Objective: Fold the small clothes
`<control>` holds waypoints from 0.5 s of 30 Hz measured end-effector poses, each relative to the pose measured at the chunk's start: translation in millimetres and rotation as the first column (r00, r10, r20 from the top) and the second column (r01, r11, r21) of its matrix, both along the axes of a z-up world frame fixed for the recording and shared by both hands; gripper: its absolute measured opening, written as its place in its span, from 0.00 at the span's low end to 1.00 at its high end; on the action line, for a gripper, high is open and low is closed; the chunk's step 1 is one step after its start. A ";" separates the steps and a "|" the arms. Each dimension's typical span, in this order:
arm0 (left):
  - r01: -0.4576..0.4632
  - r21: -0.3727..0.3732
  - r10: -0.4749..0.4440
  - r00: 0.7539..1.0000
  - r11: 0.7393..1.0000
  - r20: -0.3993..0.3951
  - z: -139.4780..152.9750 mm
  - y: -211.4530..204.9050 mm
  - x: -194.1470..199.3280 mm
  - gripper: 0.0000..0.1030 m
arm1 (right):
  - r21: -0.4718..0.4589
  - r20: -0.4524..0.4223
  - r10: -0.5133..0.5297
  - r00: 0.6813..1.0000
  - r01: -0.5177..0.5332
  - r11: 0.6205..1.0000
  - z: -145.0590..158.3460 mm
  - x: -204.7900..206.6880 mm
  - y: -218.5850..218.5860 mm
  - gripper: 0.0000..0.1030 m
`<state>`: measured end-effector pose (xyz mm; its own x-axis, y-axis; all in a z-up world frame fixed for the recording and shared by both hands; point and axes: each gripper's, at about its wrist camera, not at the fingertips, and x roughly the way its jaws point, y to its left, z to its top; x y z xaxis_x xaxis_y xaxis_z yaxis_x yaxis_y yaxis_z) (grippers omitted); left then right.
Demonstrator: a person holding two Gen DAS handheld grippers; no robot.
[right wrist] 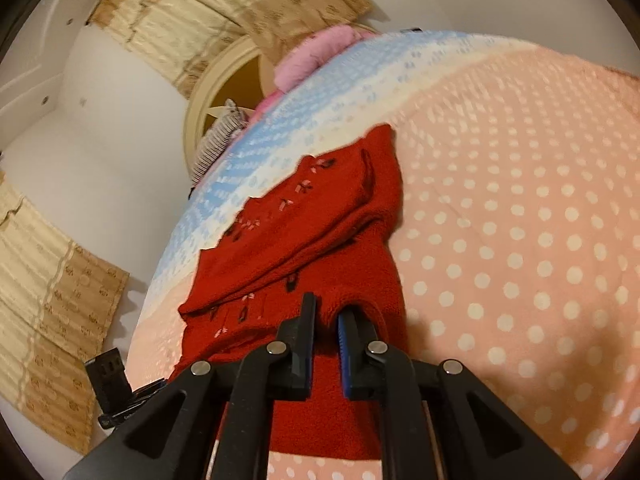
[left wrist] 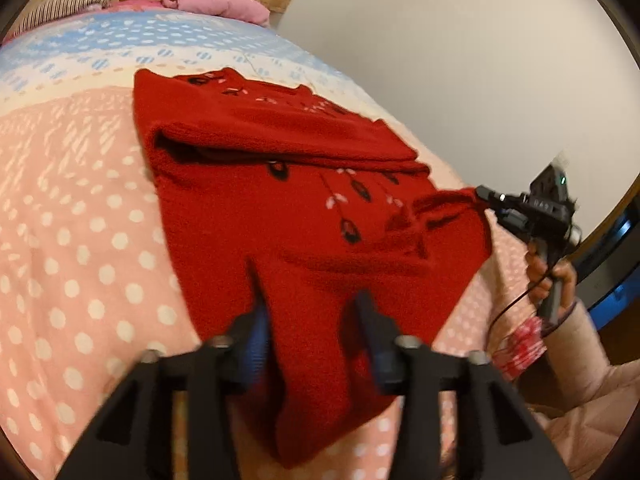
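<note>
In the left wrist view, a red knitted sweater (left wrist: 288, 216) with a black and pink flower pattern is seen lying partly folded on a bed covered by a pink polka-dot quilt (left wrist: 72, 240). The left gripper (left wrist: 308, 304) is held over the sweater's near hem; its jaws are parted, with red fabric seen between them, though whether the cloth is pinched cannot be told. The right gripper (left wrist: 482, 192) is seen clamped on the sweater's right edge. Folded pink clothes (left wrist: 216, 0) lie at the bed's far end.

In the right wrist view, the right gripper (right wrist: 326, 316) is closed on a raised fold of the sweater (right wrist: 304, 232).
</note>
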<state>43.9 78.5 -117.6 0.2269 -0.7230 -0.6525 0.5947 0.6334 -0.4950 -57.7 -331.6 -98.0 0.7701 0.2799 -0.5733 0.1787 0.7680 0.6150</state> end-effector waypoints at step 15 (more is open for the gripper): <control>-0.057 -0.039 0.058 0.998 0.998 0.006 -2.2 -3.6 2.3 0.49 | -0.101 0.064 -0.027 0.998 0.034 0.994 16.8 -14.1 -9.6 0.55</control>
